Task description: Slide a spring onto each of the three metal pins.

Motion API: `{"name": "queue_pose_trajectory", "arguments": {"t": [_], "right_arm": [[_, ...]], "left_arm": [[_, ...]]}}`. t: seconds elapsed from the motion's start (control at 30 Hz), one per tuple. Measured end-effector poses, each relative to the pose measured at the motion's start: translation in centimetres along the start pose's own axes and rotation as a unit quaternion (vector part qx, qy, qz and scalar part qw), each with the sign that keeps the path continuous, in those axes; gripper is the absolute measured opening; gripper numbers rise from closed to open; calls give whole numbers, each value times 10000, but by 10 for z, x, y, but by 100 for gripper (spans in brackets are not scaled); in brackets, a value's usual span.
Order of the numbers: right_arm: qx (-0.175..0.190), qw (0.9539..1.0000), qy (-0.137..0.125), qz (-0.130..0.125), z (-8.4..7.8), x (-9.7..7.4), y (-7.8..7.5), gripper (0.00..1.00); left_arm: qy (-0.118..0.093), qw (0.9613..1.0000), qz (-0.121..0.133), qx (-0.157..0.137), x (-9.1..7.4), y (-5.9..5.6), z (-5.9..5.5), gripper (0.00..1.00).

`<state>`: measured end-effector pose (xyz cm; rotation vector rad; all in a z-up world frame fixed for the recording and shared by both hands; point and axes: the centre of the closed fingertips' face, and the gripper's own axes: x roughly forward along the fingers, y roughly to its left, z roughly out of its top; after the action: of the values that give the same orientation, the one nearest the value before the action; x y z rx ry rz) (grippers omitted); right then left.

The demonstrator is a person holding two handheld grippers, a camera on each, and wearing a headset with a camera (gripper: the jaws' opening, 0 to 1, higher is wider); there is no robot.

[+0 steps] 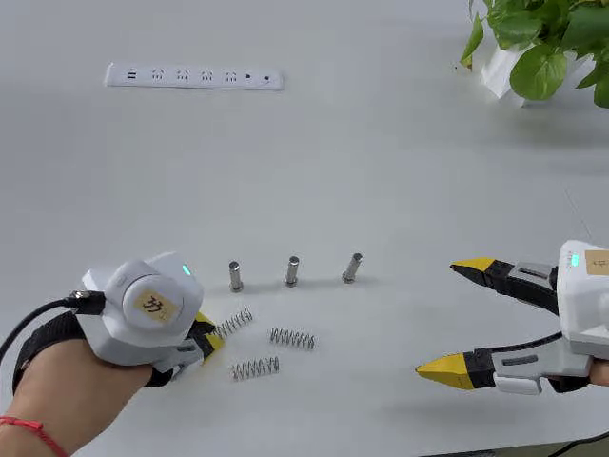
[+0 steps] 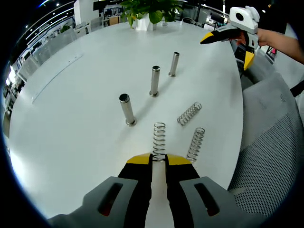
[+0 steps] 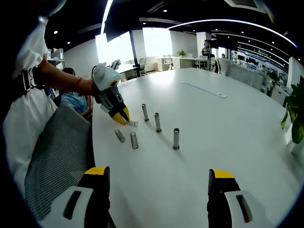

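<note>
Three metal pins stand upright in a row on the white table: left pin (image 1: 235,276), middle pin (image 1: 292,271), right pin (image 1: 353,268). In front of them lie three springs. My left gripper (image 2: 159,159) is shut on the near end of one spring (image 2: 159,137), which points toward the left pin (image 2: 127,109) and still rests on the table. The other two springs (image 1: 291,337) (image 1: 255,367) lie loose. My right gripper (image 1: 455,317) hovers open and empty to the right of the pins, its yellow-tipped fingers (image 3: 97,171) wide apart.
A white power strip (image 1: 193,76) lies at the far left of the table. A potted plant (image 1: 542,43) stands at the far right corner. A grey mesh chair (image 2: 270,156) sits by the near table edge.
</note>
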<state>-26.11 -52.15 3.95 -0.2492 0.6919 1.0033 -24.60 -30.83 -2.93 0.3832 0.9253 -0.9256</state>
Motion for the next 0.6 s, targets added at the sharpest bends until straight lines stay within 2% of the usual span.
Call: {"name": "queue_pose_trajectory", "arguments": {"t": [0.2,0.37,0.43,0.6], "right_arm": [[-55,10000,-39,17,8,-1,3,85],[-106,9998,-144,51,22,-4,8,83],[-147,9997,-174,89,29,-3,11,80],[-97,9984,-501,229,59,2,22,74]], "left_arm": [[-183,9998,-43,-15,-10,-4,5,7],[-397,9992,-69,-30,-22,-7,10,7],[-474,9988,-63,-43,-27,-8,13,7],[-775,9969,-110,-18,-39,-15,27,7]]}}
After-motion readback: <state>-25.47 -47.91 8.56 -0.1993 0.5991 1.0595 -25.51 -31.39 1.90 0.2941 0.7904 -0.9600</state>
